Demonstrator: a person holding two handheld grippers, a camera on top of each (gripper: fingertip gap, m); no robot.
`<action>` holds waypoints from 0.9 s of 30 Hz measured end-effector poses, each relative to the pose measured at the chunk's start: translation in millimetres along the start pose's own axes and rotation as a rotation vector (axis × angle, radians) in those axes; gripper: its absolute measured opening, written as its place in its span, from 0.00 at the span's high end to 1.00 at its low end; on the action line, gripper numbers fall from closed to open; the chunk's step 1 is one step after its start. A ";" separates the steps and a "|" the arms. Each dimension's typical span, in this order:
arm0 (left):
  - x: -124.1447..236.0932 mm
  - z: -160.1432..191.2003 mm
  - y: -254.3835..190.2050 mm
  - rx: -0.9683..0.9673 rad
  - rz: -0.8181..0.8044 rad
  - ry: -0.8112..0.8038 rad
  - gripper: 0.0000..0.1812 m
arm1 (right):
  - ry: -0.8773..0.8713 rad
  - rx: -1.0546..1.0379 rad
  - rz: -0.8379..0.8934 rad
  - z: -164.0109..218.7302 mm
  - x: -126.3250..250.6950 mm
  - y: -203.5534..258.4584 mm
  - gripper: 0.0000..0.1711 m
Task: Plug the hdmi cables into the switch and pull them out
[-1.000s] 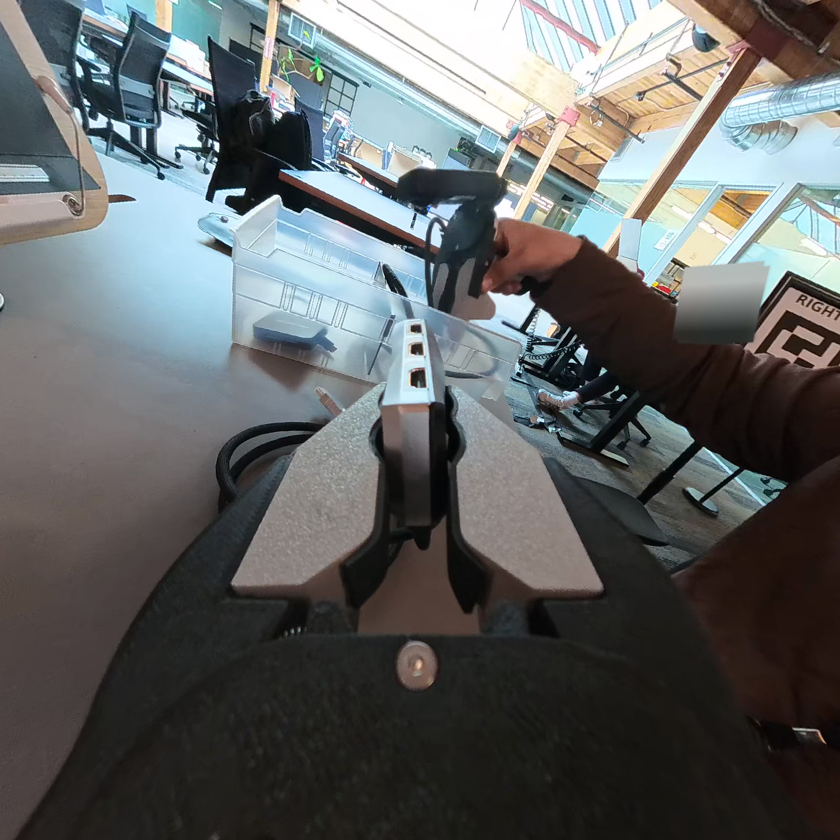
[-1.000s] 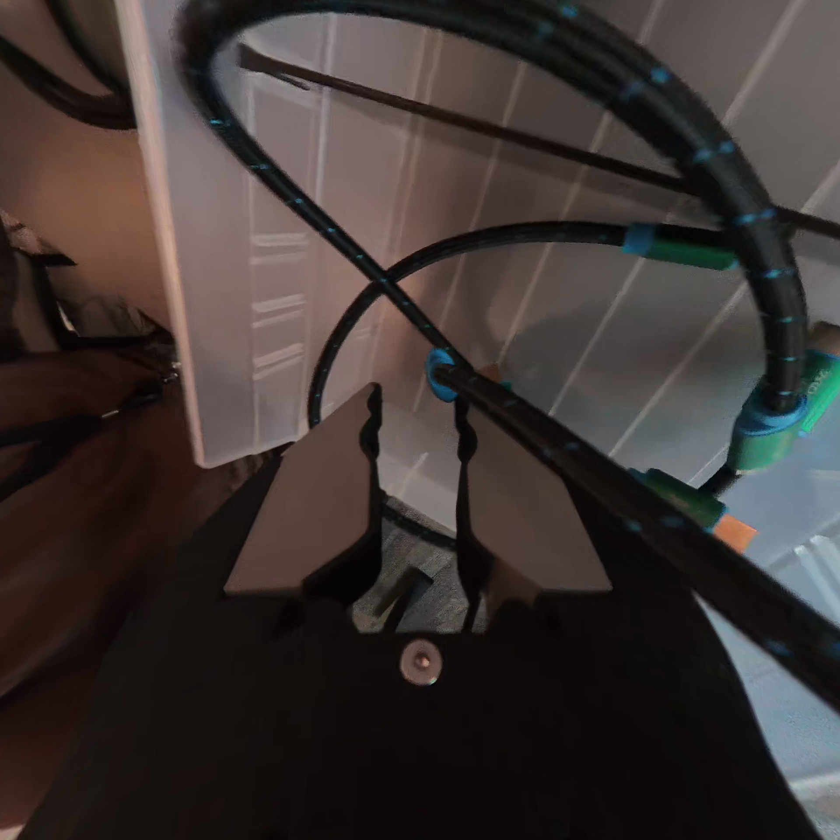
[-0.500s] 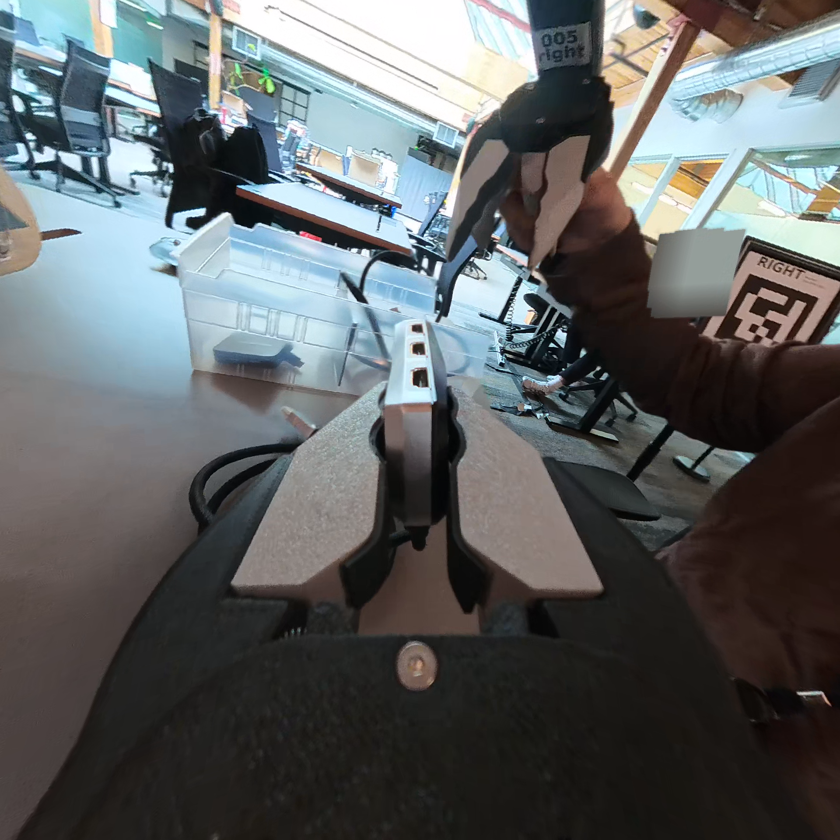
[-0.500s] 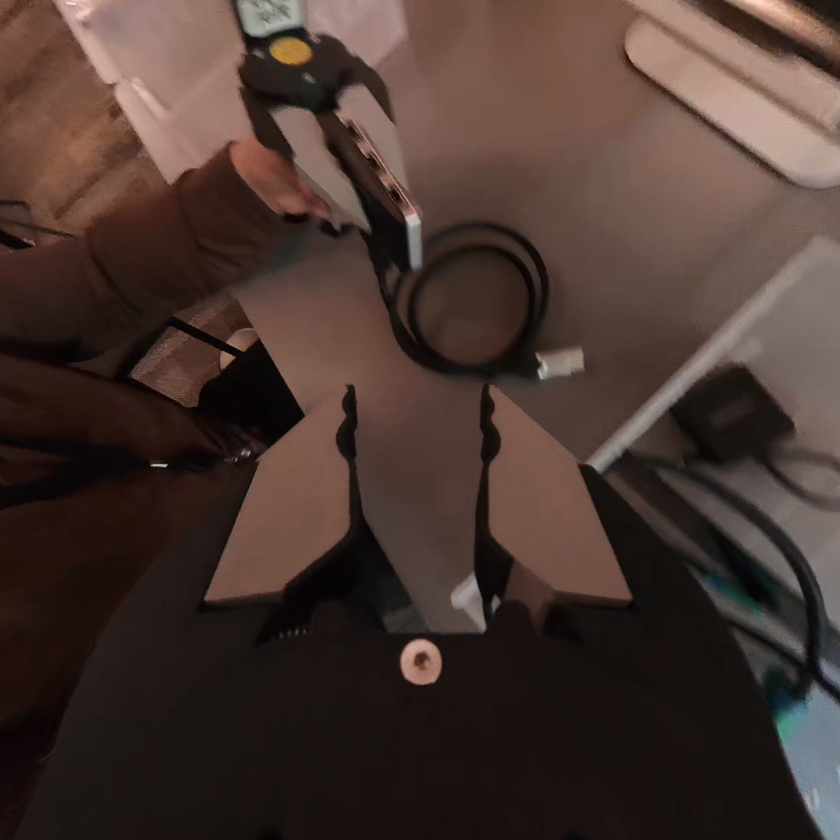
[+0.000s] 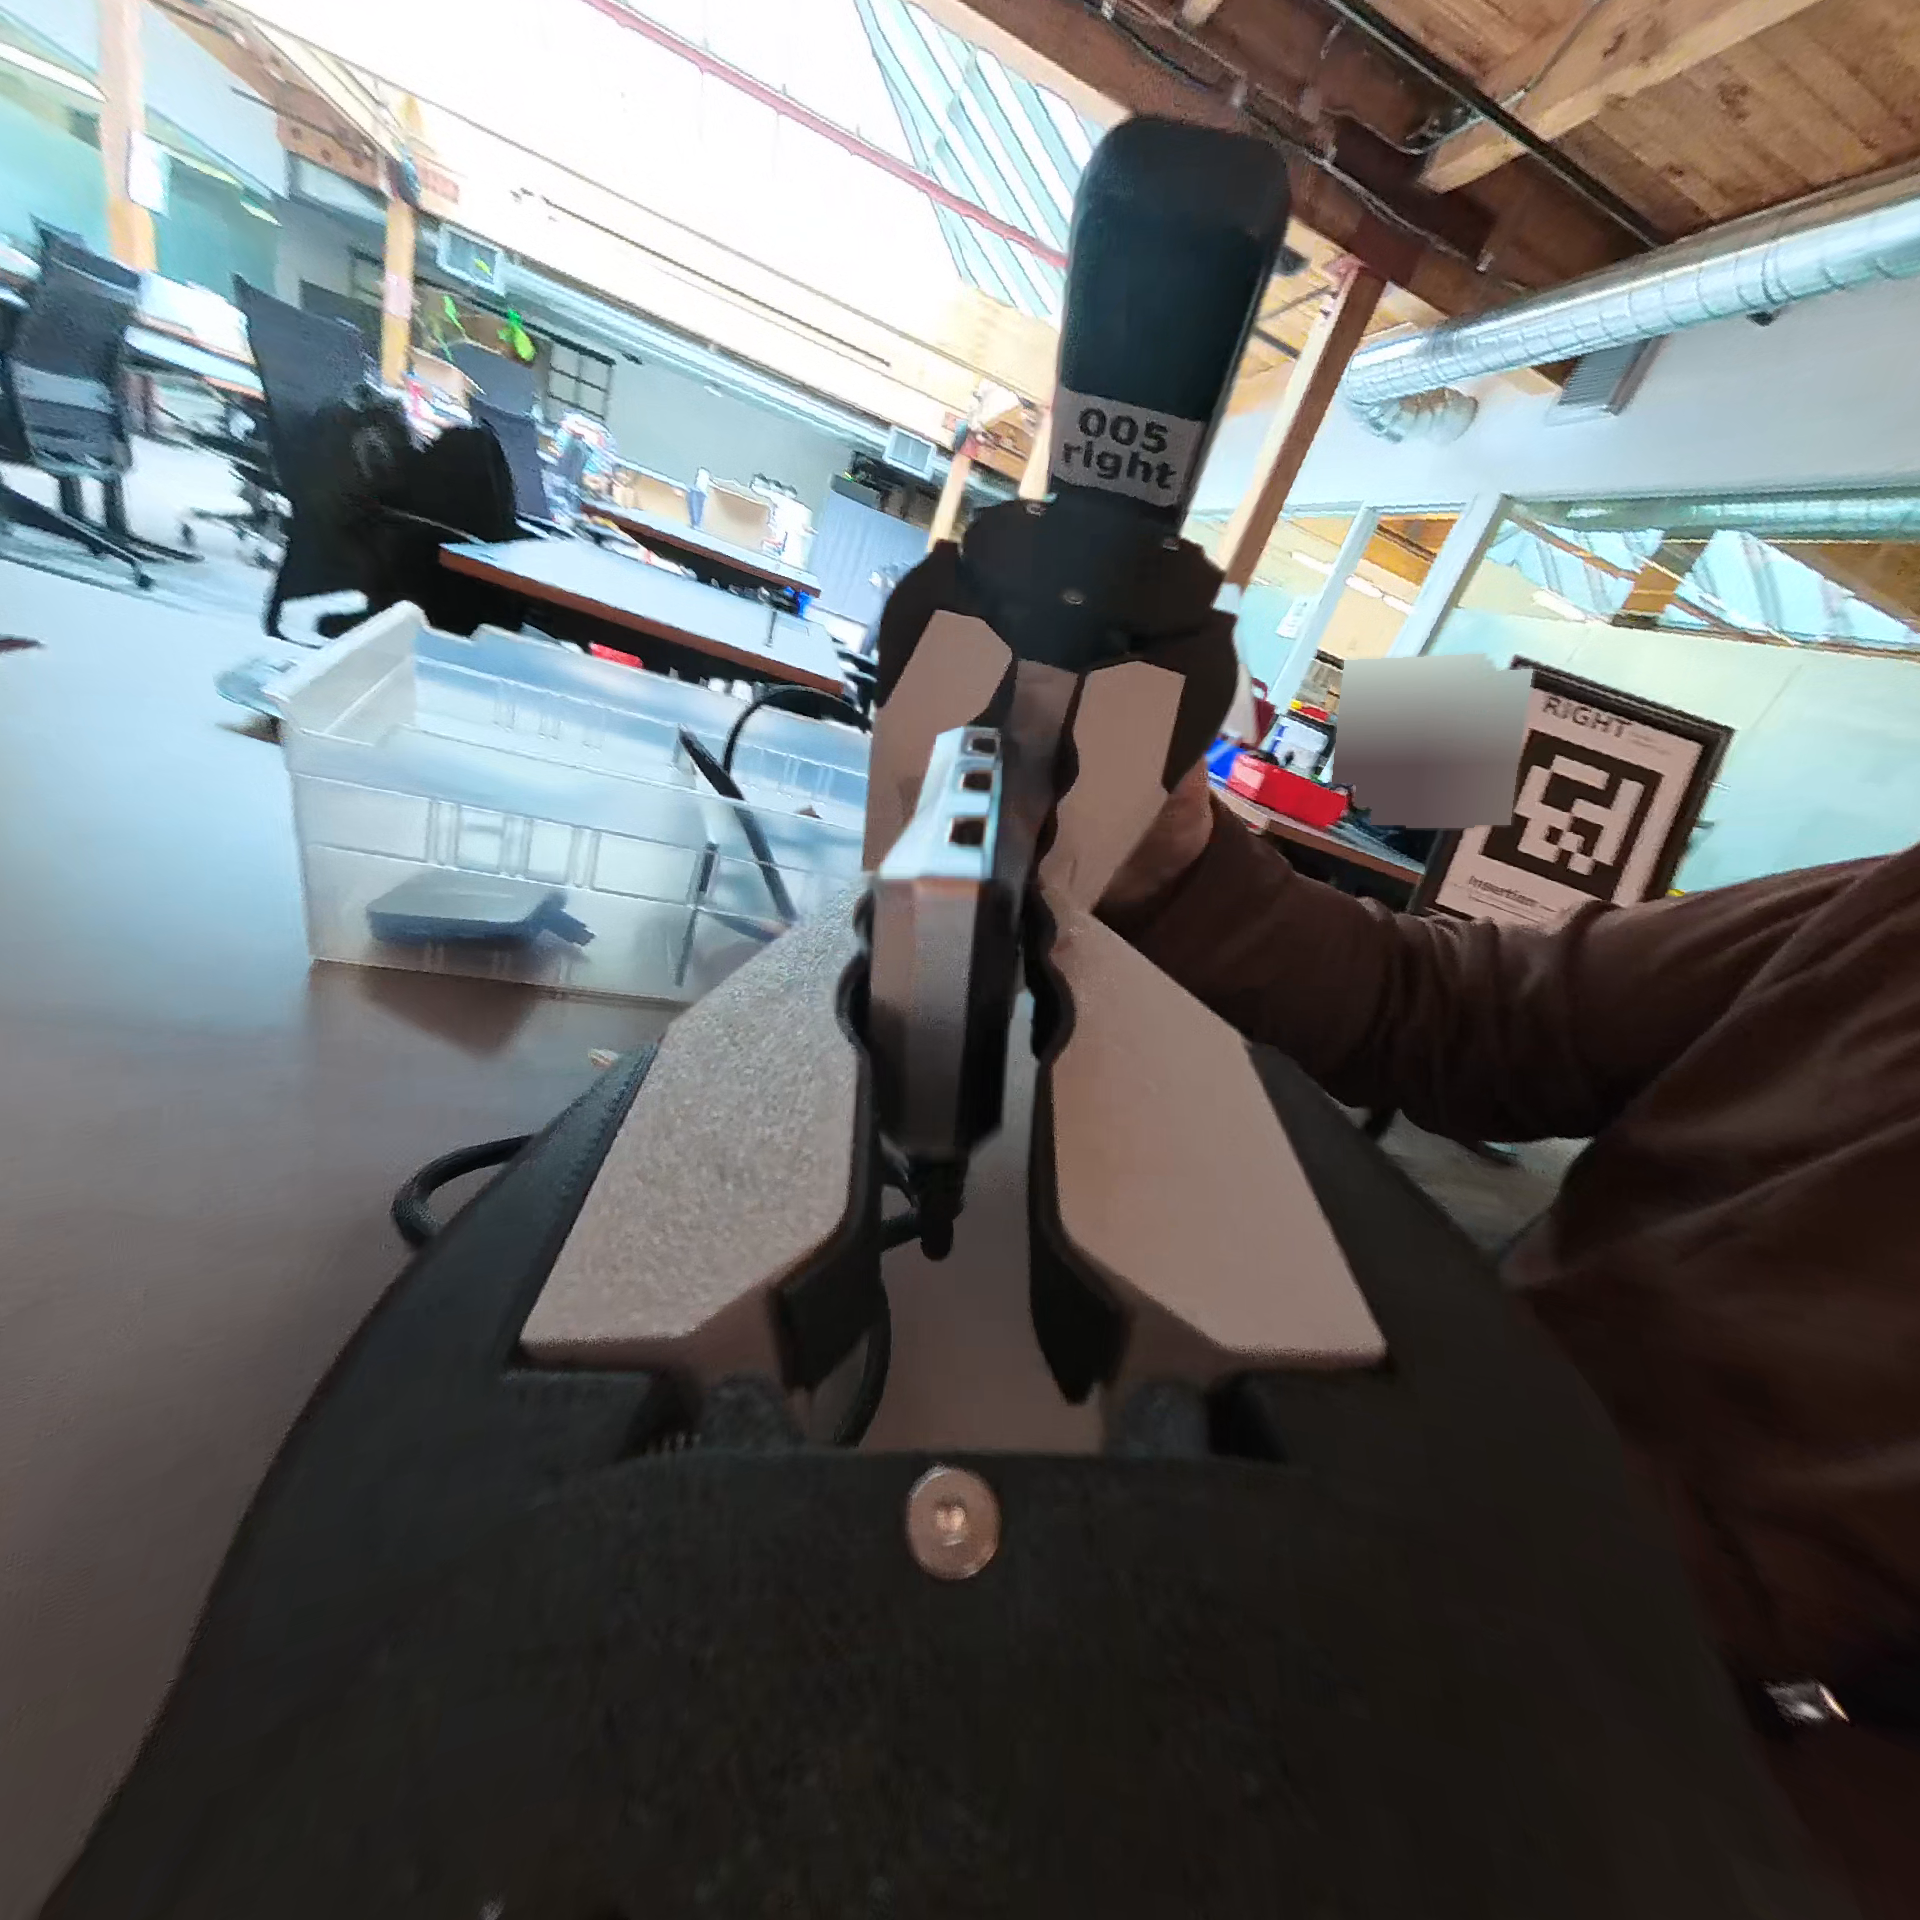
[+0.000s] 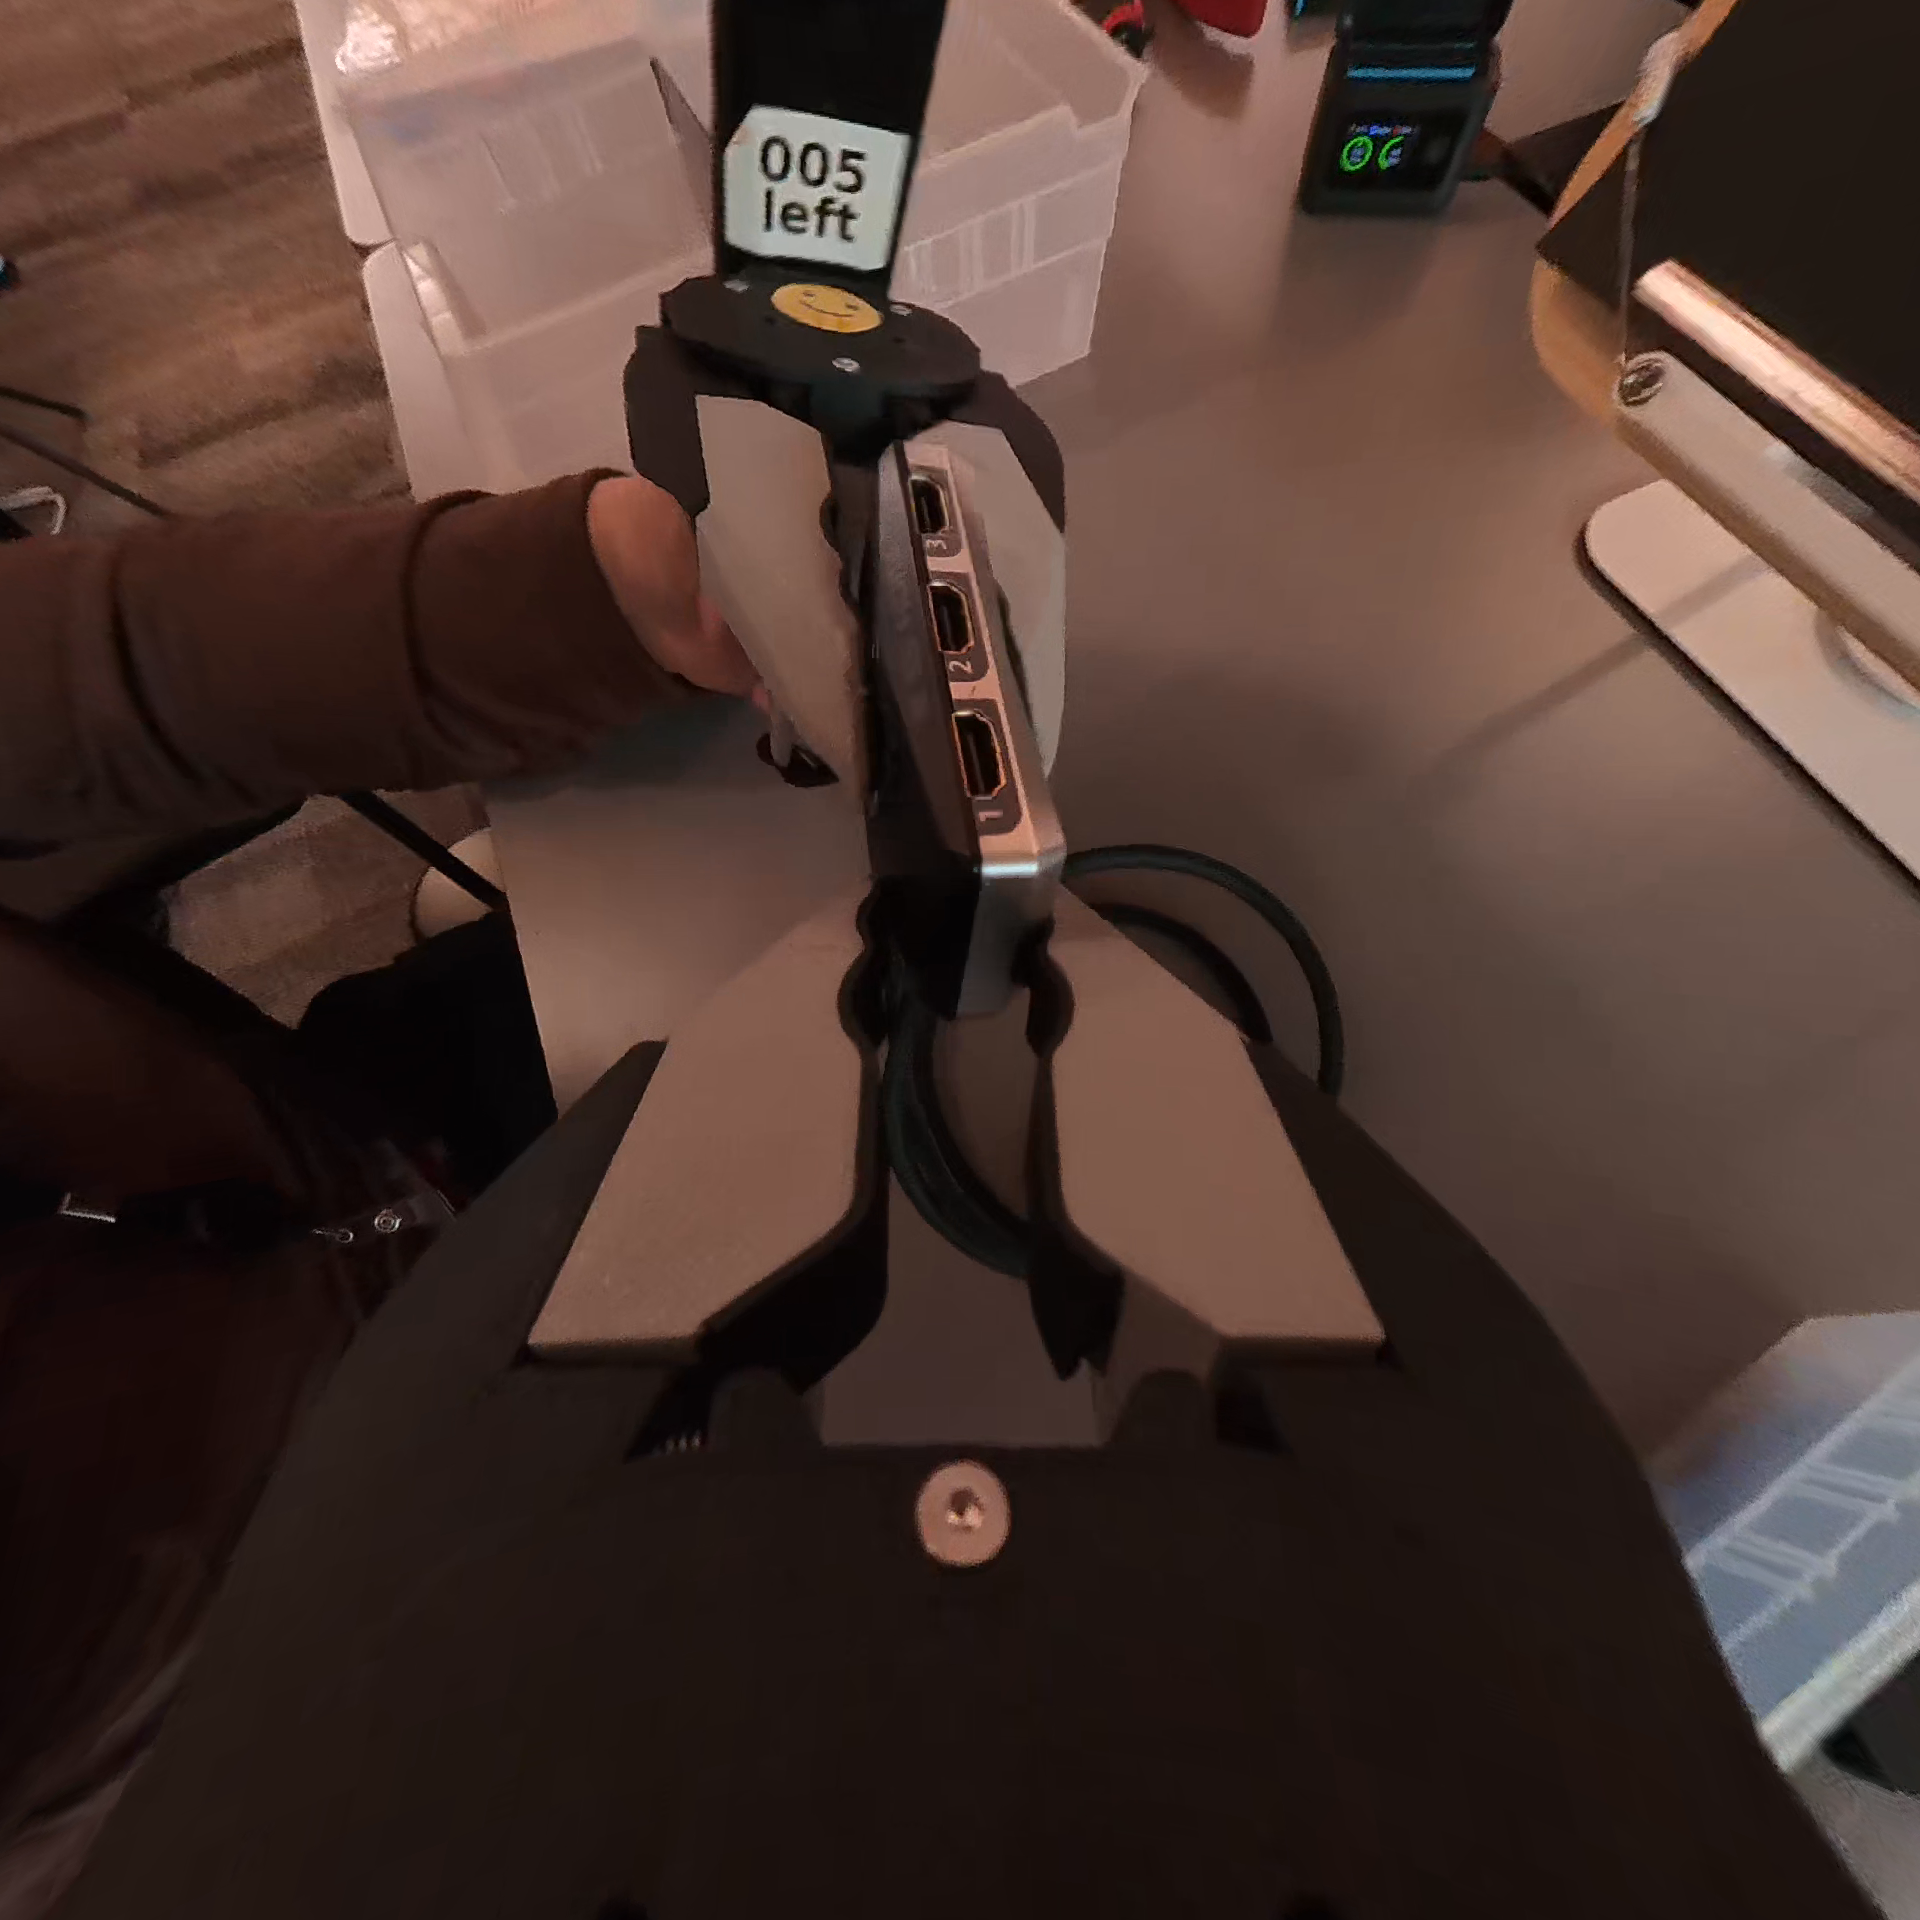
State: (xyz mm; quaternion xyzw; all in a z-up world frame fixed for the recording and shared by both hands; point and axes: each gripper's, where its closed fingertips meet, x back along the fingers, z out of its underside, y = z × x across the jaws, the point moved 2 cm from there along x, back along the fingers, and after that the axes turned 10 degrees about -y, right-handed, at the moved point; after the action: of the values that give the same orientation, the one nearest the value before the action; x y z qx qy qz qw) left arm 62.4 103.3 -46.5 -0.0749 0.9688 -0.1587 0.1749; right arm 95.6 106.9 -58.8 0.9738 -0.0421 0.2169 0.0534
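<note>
The silver HDMI switch (image 5: pixel 925 1018) stands on edge between my left gripper's (image 5: pixel 951 914) fingers, which are shut on it above the dark table (image 5: pixel 156 1039). Its three ports (image 6: pixel 966 644) are empty. My right gripper (image 6: pixel 951 935) faces the left one, its fingertips closed on the switch's other end. It shows in the left wrist view (image 5: pixel 992 862), and the left gripper shows in the right wrist view (image 6: pixel 925 758). The switch's black lead (image 6: pixel 935 1143) runs between the right fingers to a coil (image 6: pixel 1299 987) on the table. A black cable (image 5: pixel 748 717) arches out of a clear bin (image 5: pixel 499 831).
A flat dark device (image 5: pixel 457 914) lies in the clear bin. More clear bins (image 6: pixel 987 208) and a small black device with a screen (image 6: pixel 1382 135) stand beyond. A monitor base (image 6: pixel 1714 623) is at the right. A marker board (image 5: pixel 1590 800) stands past the table edge.
My right gripper left the bin empty, swung over to the switch and narrowed its jaws onto the switch's free end. My left gripper kept its hold and tilted slightly.
</note>
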 end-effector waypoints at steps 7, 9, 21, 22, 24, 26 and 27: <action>28.3 -35.4 25.2 -0.125 -0.225 -0.147 0.93 | -0.079 0.120 0.260 -61.5 69.1 -33.7 0.89; 31.7 -33.9 31.6 -0.120 -0.256 -0.141 0.95 | -0.127 0.127 0.316 -91.6 97.7 -44.5 0.89; 28.4 -12.9 44.2 -0.084 -0.298 -0.032 0.96 | -0.233 0.102 0.605 -162.5 238.0 -115.0 0.89; 28.5 -12.5 44.6 -0.085 -0.300 -0.030 0.96 | -0.207 0.100 0.619 -156.8 239.4 -122.5 0.89; 28.4 -11.6 44.8 -0.082 -0.299 -0.026 0.96 | -0.172 0.098 0.624 -146.9 237.8 -134.8 0.89; 28.3 -10.2 45.5 -0.079 -0.300 -0.020 0.97 | -0.153 0.075 0.594 -138.1 232.2 -144.3 0.90; 28.4 -9.3 46.0 -0.079 -0.301 -0.015 0.97 | -0.148 0.065 0.570 -133.9 228.4 -148.4 0.90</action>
State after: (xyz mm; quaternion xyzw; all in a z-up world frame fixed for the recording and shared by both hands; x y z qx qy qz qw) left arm 28.5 143.4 -62.6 -0.2274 0.9507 -0.1444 0.1535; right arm 261.4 256.9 146.5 0.9371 -0.3108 0.1527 -0.0441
